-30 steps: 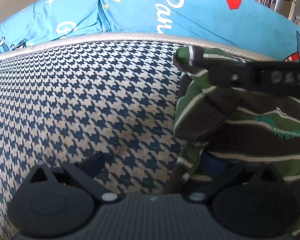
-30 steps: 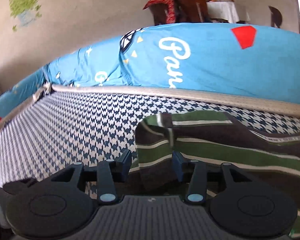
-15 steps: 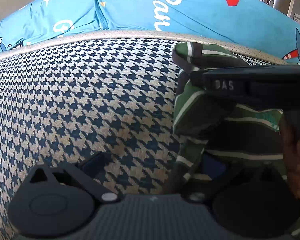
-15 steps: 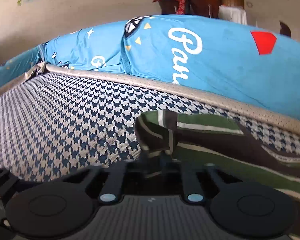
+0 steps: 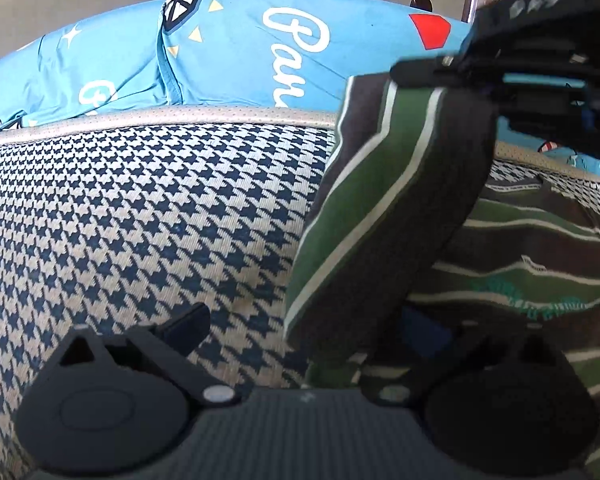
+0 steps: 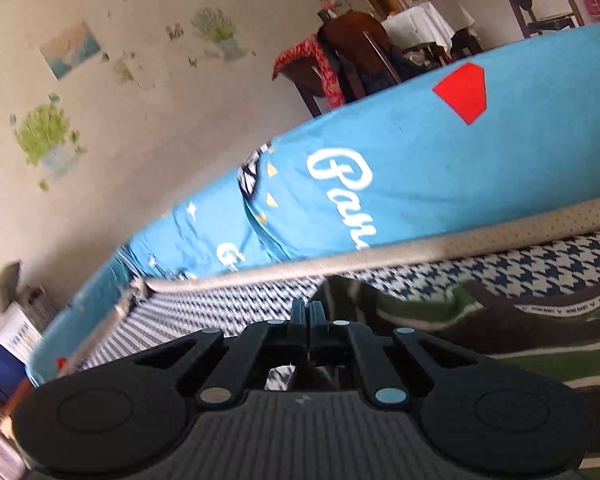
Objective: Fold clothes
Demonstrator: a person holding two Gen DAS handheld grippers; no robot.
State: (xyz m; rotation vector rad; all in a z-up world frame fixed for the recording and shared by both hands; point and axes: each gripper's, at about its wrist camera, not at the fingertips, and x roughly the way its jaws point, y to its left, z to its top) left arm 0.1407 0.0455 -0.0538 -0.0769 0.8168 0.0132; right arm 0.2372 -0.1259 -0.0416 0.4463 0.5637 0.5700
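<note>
Pinching the striped shirt point(image 6: 480, 344) between my right gripper point(image 6: 308, 314) fingers, lifted; my left gripper point(image 5: 300, 328) gapes wide beside its hem.

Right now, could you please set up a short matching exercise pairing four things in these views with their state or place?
Things:
1. right gripper
2. left gripper
3. striped shirt
4. blue cushion

States or places:
A. fingers spread wide apart
B. partly lifted off the houndstooth cover
C. lying behind the cover's beige edge
D. fingers pinched together on cloth

Pairs: 1-D, 2-A, 3-B, 4-C
</note>
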